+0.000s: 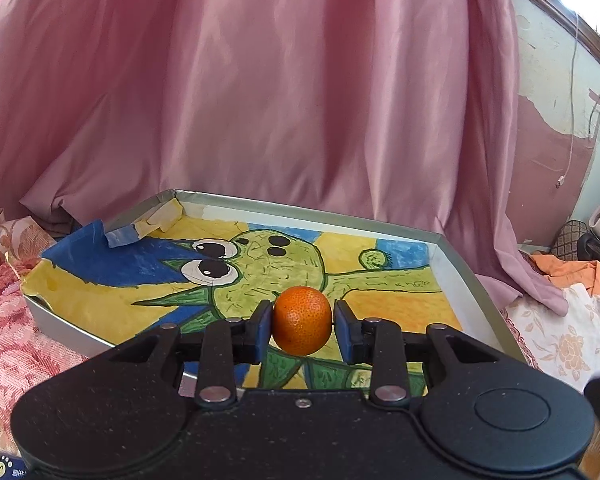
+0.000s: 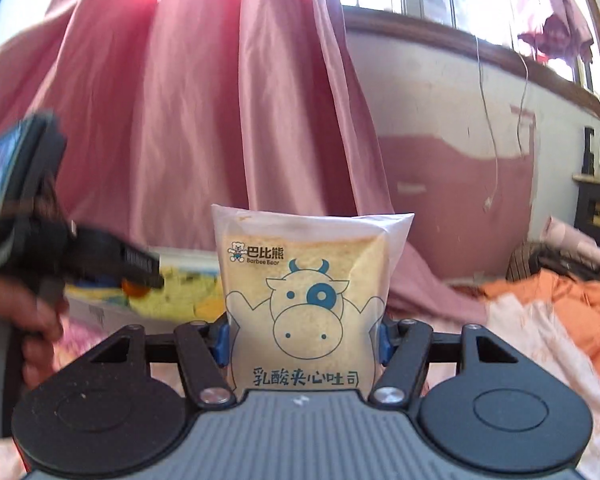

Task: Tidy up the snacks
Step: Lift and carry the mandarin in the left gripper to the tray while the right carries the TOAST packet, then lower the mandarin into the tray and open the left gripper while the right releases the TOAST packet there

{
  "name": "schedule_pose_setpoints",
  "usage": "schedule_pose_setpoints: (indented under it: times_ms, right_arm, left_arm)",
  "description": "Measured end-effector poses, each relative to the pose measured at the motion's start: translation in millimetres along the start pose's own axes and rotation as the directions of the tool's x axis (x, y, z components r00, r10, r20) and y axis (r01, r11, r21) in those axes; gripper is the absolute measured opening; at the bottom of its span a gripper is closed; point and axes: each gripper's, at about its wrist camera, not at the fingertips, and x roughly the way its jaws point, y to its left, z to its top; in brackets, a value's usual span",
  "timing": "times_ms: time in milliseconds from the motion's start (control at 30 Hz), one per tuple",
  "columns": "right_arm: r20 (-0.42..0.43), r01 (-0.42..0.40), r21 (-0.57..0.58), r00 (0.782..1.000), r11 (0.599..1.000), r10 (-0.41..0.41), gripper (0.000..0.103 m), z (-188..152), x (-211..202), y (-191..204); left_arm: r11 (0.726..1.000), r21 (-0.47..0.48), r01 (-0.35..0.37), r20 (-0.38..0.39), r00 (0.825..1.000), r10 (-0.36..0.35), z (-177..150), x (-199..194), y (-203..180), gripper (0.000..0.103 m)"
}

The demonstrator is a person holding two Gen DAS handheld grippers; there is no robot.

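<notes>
Pink curtain behind lined tray; left gripper clamps an orange (above tray); right gripper grips packaged toast.

A small orange mandarin is hanging above the painted tray; a clear-wrapped toast packet is standing upright, cow print facing the camera.

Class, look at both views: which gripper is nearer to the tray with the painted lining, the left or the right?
Left. The left gripper, shut on a small orange, hangs directly over the tray. The right gripper, holding a toast packet, sits farther back, to the tray's right.
</notes>
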Motion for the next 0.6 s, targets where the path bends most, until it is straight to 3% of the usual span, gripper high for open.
schedule_pose_setpoints:
  times_ms: [267,367,600]
  right_arm:
    - [0.074,-0.119,-0.003,0.99,0.993,0.119,0.068,47,52,10]
    - [0.032,-0.163,-0.018,0.986,0.987,0.163,0.068,54,83,15]
    - [-0.171,-0.217,0.018,0.961,0.976,0.217,0.068,35,131,22]
  left_arm:
    - [1.0,-0.005,-0.022,-0.015,1.0,0.022,11,13,16,0.035]
    - [0.999,-0.019,-0.031,-0.03,0.999,0.03,14,19,23,0.035]
    - [0.998,-0.039,-0.041,-0.082,0.996,0.038,14,33,30,0.035]
